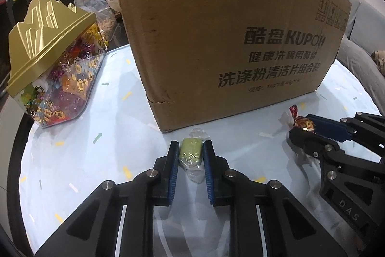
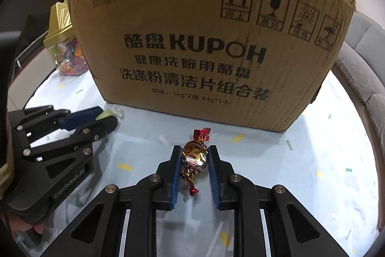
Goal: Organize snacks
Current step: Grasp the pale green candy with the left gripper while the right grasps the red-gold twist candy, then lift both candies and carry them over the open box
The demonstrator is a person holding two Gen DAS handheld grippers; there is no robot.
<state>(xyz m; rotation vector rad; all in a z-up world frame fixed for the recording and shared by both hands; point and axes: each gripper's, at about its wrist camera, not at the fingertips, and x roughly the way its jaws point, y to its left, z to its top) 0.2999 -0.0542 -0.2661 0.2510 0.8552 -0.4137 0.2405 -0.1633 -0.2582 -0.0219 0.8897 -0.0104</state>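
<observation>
Left tool (image 1: 191, 152) clamps green candy (image 1: 190, 153), right tool (image 2: 195, 155) clamps foil candy (image 2: 195, 157), both before cardboard box (image 2: 204, 40) on worktop (image 2: 312, 160).

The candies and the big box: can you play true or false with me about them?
1. The left tool is shut on a green candy. True.
2. The right tool holds a blue candy. False: its candy is wrapped in red and gold foil.
3. The box stands behind both candies. True.
4. The jar has a red lid. False: the lid is gold.
5. The jar is to the right of the box. False: it is to the left.
</observation>
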